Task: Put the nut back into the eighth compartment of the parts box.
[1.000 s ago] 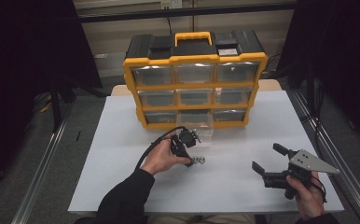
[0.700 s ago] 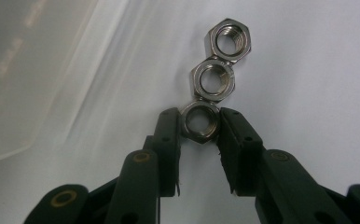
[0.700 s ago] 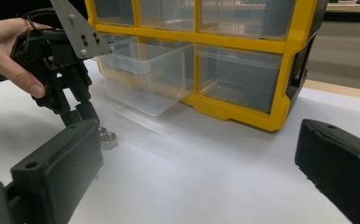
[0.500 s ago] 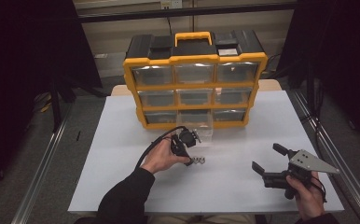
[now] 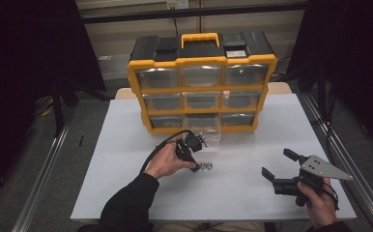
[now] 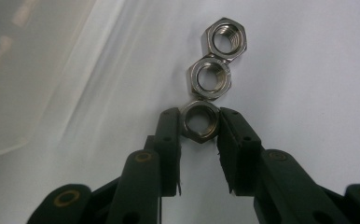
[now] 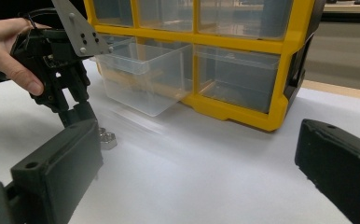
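Three steel hex nuts lie in a row on the white table. The nearest nut sits between the tips of my left gripper, and both pads press its sides. From above, the left gripper points down at the nuts in front of the organizer. In the right gripper view, the left gripper stands over the nuts. My right gripper rests low at the table's right, open, with nothing between its jaws.
A yellow and black drawer organizer stands at the table's far side. Its bottom middle clear drawer is pulled out toward the nuts and looks empty. Metal rails run along both table sides.
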The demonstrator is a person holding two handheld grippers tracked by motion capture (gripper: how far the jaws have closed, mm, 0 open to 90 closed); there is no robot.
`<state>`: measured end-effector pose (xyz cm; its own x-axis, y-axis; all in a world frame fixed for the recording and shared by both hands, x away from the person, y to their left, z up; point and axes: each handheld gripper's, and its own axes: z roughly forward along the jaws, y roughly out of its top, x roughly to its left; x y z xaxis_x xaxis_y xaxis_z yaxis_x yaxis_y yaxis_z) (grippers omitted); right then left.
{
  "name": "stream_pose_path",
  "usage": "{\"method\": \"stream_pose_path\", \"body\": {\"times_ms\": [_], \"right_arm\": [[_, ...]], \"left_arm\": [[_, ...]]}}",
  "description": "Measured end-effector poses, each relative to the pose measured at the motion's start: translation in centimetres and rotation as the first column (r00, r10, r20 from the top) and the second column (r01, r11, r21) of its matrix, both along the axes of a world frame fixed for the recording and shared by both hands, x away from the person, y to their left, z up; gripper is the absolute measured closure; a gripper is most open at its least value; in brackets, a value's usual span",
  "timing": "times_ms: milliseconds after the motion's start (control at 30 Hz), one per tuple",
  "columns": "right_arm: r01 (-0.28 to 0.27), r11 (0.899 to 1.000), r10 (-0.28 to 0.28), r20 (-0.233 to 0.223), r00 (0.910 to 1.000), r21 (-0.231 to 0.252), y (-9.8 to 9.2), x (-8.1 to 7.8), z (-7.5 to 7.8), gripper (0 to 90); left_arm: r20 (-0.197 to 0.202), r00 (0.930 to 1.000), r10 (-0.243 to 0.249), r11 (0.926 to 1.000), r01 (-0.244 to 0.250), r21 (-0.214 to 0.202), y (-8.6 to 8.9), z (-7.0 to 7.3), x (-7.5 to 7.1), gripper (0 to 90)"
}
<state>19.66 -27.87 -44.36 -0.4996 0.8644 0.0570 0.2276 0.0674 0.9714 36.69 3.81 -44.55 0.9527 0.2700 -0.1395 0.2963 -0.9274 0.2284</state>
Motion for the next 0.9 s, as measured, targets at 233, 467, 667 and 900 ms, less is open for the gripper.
{"method": "stream_pose_path", "body": {"times_ms": [233,467,667,900], "right_arm": [[0.001,1.000,-0.001,0.001,1.0000,-0.003,0.0,0.0,0.0,0.8],[-0.001,1.000,0.001,0.002,1.0000,-0.005,0.0,0.0,0.0,0.7],[-0.002,1.000,0.002,0.004,1.0000,-0.001,-0.1,-0.1,0.0,0.8],[0.002,1.000,-0.002,0.003,1.0000,-0.003,-0.1,-0.1,0.0,0.7]], "left_arm": [[-0.012,0.9977,0.067,0.9956,-0.068,-0.065,0.4,0.2,-0.3,70.2],[-0.018,0.9976,0.066,0.9943,-0.067,-0.083,0.9,0.7,-0.2,70.2],[-0.022,0.9957,0.089,0.9870,-0.092,-0.132,1.1,0.9,-0.3,70.2],[-0.015,0.9979,0.064,0.9877,-0.065,-0.142,1.4,1.4,-0.1,70.2]]}}
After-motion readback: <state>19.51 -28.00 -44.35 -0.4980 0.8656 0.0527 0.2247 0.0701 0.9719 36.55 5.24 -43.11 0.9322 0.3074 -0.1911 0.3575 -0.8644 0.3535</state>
